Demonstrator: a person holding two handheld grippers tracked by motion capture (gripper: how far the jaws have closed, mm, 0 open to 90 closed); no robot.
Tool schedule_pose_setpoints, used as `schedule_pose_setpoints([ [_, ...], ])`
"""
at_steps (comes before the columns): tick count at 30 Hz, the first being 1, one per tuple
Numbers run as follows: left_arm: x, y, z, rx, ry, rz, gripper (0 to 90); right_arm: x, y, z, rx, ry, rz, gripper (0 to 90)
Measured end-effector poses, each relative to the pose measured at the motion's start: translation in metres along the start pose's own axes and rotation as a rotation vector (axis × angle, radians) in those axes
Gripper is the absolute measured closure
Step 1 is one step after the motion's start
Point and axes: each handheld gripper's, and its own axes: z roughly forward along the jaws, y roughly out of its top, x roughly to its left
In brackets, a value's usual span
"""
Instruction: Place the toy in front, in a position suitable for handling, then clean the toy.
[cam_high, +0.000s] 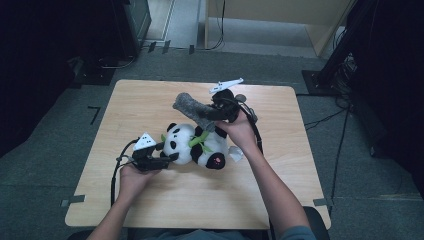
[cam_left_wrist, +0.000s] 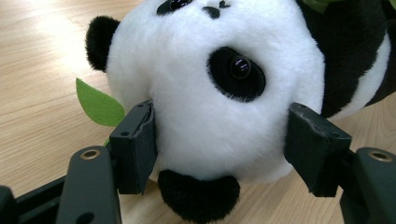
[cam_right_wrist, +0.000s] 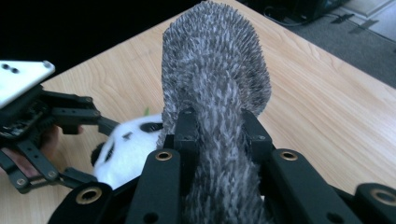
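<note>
Dim, bluish high view; gripper views brighter, sharp.

So the surface (cam_high: 150, 105) is a light wood top with rounded corners, standing on grey carpet. Lying on it near the middle is a plush panda (cam_high: 195, 145) on its side, head toward the left edge, with green felt leaves. Just beside the panda's right end there's a small crumpled white scrap (cam_high: 235, 154), can't tell what.

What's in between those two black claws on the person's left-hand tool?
The toy panda's head: in the left gripper view the left gripper has one jaw on each side of it, pressing into the white plush, with a green felt leaf just outside.
</note>
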Motion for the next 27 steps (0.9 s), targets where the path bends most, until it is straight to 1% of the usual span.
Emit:
schedule_pose_setpoints([
  [3,0.0,0.001,0.0,0.003,-0.001,-0.003,31.6,0.008,0.002,0.005,0.006,0.01,-0.018,73.8],
  [5,0.0,0.001,0.0,0.003,0.0,-0.008,31.6,0.013,0.002,0.009,0.02,0.018,-0.029,73.8],
  [8,-0.001,0.001,0.0,0.004,0.003,-0.006,31.7,0.015,0.0,0.014,0.031,0.022,-0.038,73.8],
  [9,-0.001,0.001,0.0,0.006,0.005,-0.004,31.7,0.017,-0.002,0.018,0.045,0.019,-0.045,73.8],
  [13,-0.001,0.001,0.0,0.004,0.005,-0.007,31.7,0.022,-0.001,0.019,0.033,0.024,-0.057,73.9],
  [15,-0.001,0.001,0.001,-0.002,0.004,-0.009,31.8,0.028,0.001,0.018,0.015,0.035,-0.062,73.9],
  [17,-0.001,0.0,0.001,-0.004,0.006,-0.008,31.8,0.034,0.003,0.018,-0.003,0.043,-0.078,73.9],
  [20,-0.001,0.0,0.0,-0.008,0.008,-0.007,31.8,0.043,0.005,0.022,-0.003,0.055,-0.101,73.9],
  [24,-0.002,-0.001,0.0,-0.011,0.013,-0.009,31.9,0.053,0.001,0.034,0.028,0.07,-0.122,74.0],
  [27,-0.001,-0.001,0.0,-0.011,0.008,-0.017,32.1,0.055,-0.003,0.045,0.059,0.076,-0.126,73.9],
])
